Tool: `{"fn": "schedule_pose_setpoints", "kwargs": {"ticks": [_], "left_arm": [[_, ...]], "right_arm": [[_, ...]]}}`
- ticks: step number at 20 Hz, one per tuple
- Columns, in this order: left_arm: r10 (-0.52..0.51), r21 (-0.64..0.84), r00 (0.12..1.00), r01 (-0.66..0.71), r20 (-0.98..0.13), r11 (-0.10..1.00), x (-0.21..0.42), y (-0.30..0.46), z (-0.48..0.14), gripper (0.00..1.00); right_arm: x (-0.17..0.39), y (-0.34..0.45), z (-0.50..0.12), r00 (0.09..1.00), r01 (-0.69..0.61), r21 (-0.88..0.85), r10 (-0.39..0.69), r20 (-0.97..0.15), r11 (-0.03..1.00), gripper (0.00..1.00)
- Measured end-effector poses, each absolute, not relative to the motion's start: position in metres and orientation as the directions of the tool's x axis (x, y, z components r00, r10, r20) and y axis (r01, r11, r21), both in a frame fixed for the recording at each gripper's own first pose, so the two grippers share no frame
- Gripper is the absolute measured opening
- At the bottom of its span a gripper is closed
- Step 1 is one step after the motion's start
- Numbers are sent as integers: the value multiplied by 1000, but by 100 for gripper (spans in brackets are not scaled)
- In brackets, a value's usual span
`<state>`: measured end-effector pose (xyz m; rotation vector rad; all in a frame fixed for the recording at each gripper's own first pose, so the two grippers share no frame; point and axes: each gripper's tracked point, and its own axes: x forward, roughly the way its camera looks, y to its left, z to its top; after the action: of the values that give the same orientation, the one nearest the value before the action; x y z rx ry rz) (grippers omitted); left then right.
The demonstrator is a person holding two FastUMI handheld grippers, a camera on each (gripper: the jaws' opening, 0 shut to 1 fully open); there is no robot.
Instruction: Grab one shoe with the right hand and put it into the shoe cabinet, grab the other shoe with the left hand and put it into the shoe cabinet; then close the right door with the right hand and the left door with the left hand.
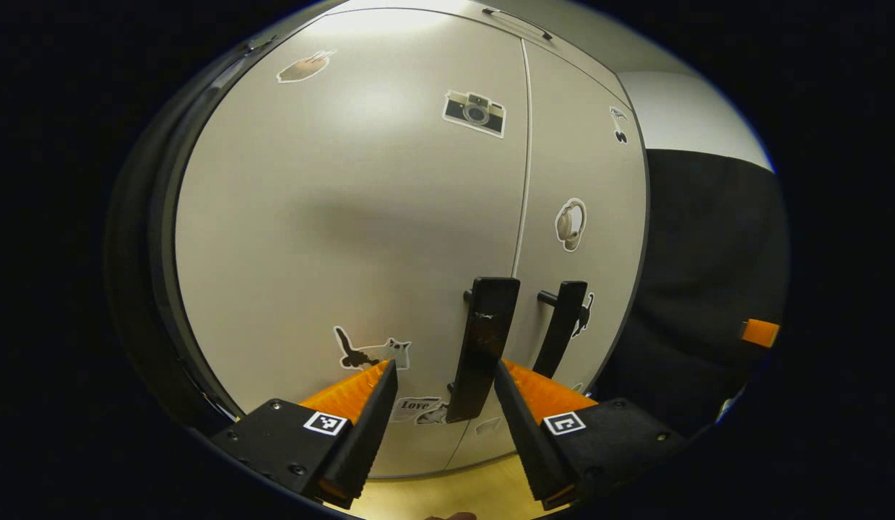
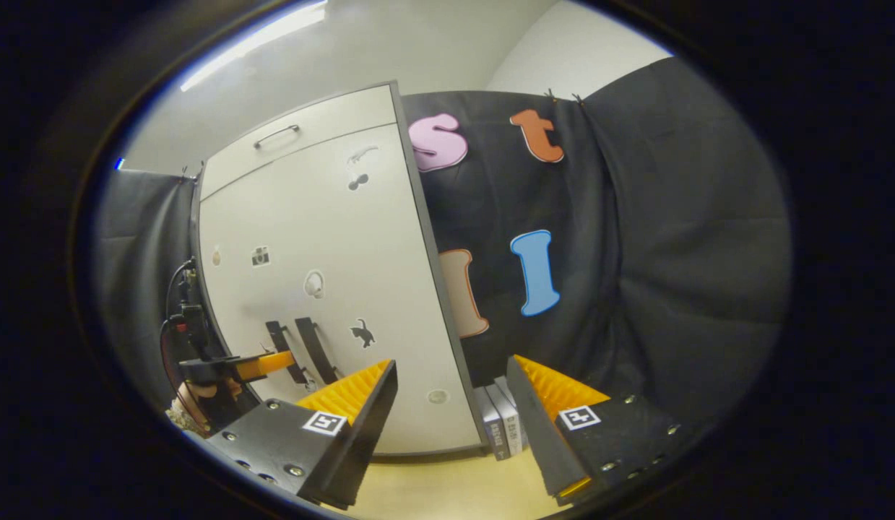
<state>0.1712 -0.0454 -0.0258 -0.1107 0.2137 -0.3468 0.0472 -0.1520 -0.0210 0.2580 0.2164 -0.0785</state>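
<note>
In the left gripper view the shoe cabinet [image 1: 360,238] spans most of the frame, with both doors shut flush: the left door [image 1: 346,217] takes the centre and left of the frame, the right door [image 1: 584,173] a narrower strip to its right. Two dark vertical handles sit side by side low in the frame, the left handle [image 1: 483,347] and the right handle [image 1: 560,325]. The left gripper [image 1: 445,375] is spread wide with nothing clamped; the lower end of the left handle lies between its fingers, and whether either finger touches it cannot be told. Stickers dot the doors, among them a camera sticker [image 1: 474,113] at upper centre. In the right gripper view the cabinet [image 2: 324,289] stands in the left half of the frame, well back, doors shut. The right gripper [image 2: 451,375] is wide open and empty. The left gripper [image 2: 277,359] shows at lower left, at the handles. A few books [image 2: 506,427] stand beside the cabinet's lower right corner on the wooden floor [image 2: 447,484]
</note>
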Motion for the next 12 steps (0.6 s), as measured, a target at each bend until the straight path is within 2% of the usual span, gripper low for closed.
{"fn": "schedule_pose_setpoints", "kwargs": {"ticks": [5,6,7,8,10,11,12], "left_arm": [[-309,-110,936,294,-166,949,150,-25,-10,80],[-300,-107,940,285,-162,952,144,-20,-5,80],[-289,-105,944,275,-158,956,137,-15,-1,80],[-278,-103,948,265,-152,959,129,-10,4,80],[-250,-97,959,239,-136,966,114,3,16,80],[-233,-92,964,223,-128,971,105,10,22,80],[-217,-86,969,208,-117,974,97,17,29,80]], "right_arm": [[52,-137,-18,977,62,253,-6,-215,966,92],[54,-133,-16,977,51,253,4,-211,966,87],[55,-129,-15,978,39,251,14,-208,967,87],[57,-125,-14,979,28,248,24,-204,968,91],[61,-115,-10,980,7,235,40,-193,972,91],[62,-108,-7,981,-7,230,51,-186,973,86],[64,-101,-5,982,-21,226,63,-179,974,86]]}}
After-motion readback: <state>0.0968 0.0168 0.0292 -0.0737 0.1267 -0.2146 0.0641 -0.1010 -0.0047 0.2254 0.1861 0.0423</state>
